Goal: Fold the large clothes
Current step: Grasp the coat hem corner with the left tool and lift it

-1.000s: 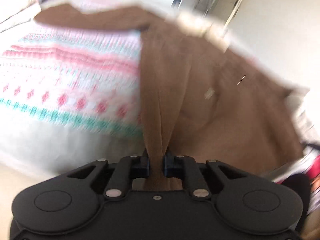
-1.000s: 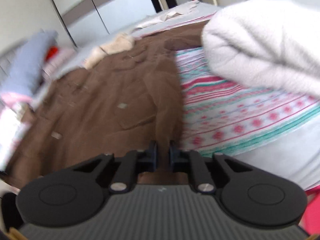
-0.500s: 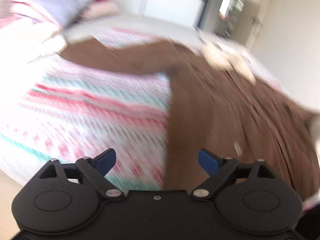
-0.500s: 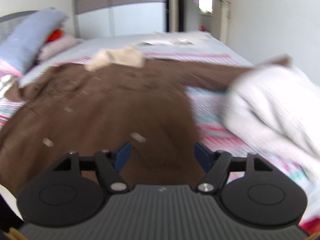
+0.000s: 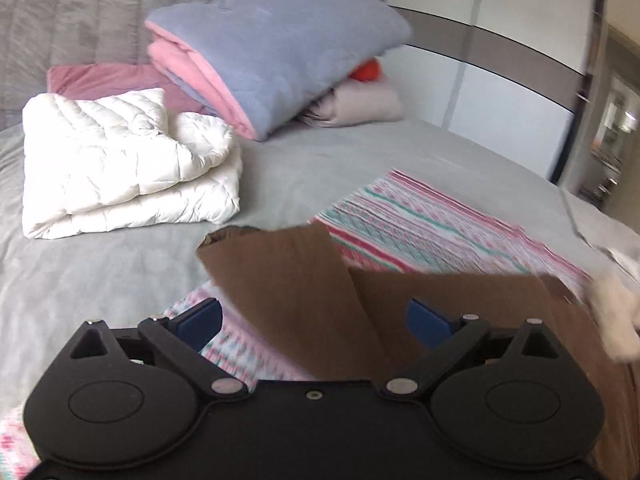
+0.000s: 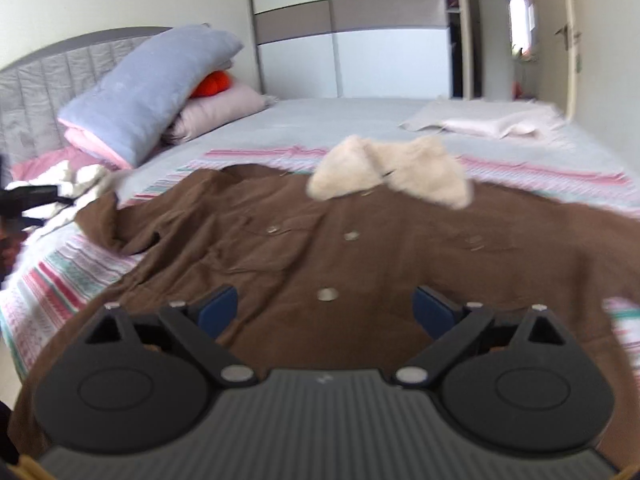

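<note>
Folded quilts [image 5: 128, 168] beyond brown coat [image 6: 360, 248]

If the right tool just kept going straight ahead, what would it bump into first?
Most likely the brown coat. The right tool is open and points across the coat spread on the bed, with a button just ahead between its fingers. The cream fur collar lies farther along. Depth is hard to judge here.

Your right gripper [image 6: 326, 310] hangs wide open over the brown coat [image 6: 320, 248] at frame centre. Its cream collar [image 6: 392, 176] lies above, pillows [image 6: 148, 92] upper left.
</note>
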Motion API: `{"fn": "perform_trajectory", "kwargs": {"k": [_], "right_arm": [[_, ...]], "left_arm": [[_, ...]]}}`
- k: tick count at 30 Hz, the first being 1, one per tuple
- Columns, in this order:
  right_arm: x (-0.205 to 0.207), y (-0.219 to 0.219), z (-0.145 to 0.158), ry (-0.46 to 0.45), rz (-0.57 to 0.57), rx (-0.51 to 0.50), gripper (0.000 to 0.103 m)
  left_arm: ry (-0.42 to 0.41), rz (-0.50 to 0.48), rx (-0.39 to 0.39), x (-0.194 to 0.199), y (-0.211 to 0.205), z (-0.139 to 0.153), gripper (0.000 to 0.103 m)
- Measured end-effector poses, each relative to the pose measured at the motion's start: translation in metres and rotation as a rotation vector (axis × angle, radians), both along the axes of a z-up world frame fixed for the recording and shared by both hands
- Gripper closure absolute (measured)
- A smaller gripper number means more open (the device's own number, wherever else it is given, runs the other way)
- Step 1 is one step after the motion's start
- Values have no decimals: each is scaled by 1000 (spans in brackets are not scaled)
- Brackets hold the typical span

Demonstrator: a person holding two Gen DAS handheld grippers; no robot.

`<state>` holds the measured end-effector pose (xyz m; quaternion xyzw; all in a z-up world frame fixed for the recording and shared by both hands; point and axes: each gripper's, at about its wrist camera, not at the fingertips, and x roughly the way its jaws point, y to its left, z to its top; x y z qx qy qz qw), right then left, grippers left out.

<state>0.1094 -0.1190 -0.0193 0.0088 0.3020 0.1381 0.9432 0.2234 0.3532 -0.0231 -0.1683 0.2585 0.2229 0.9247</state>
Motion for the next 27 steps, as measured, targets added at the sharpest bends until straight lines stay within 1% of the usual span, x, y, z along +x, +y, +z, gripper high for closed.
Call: {"fn": "perform_trajectory", "kwargs": {"k": [2,4,6,7,8,9,10,11,12,13,14,16,17,18,20,21,22,23,24,25,26,27], "right_arm": [[9,6,-11,31,13,-20,7],[18,10,-19,49,19,-41,7],[23,11,-26,65,13,-37,7],[26,10,-28,78,9,-31,7],[22,8,-32,89,3,-26,7],[21,6,-34,101,-3,-22,7],[19,4,-36,108,-7,-18,7],[20,4,-39,110,-10,-16,8],[19,4,-39,111,-13,-18,8],[19,4,-41,113,-15,-19,8],[17,4,-41,114,-15,-18,8],[13,5,-40,118,-11,-15,8],[11,6,-40,119,-6,-16,8],[9,8,-40,119,-1,-20,7],[5,11,-40,123,8,-31,7],[3,13,-40,124,11,-36,7],[1,14,-40,125,14,-40,7],[0,15,-39,124,17,-42,7],[-1,16,-39,124,18,-41,7],[-2,16,-39,124,18,-39,7],[-3,17,-40,126,15,-38,7],[-3,18,-40,126,11,-38,7]], "left_arm": [[19,62,-1,28,6,-15,5],[36,118,-1,46,10,-30,6],[47,163,16,50,12,-43,6],[49,179,28,52,13,-48,9],[49,182,32,50,15,-53,25],[58,176,29,48,17,-58,39],[77,170,20,44,20,-61,67],[85,172,9,37,22,-63,85],[81,192,2,26,24,-63,89],[65,220,-7,12,27,-61,91],[50,247,-25,-4,30,-60,91],[22,298,-92,-41,38,-61,91],[19,317,-148,-59,43,-66,86],[11,337,-206,-75,49,-70,86],[-78,327,-292,-106,58,-78,88],[-135,308,-340,-119,62,-81,85],[-186,269,-392,-127,66,-85,75],[-218,230,-435,-130,71,-89,60],[-246,205,-461,-130,73,-91,55],[-263,190,-465,-126,75,-92,46],[-266,182,-460,-120,75,-91,44],[-267,188,-451,-113,75,-90,44]]}}
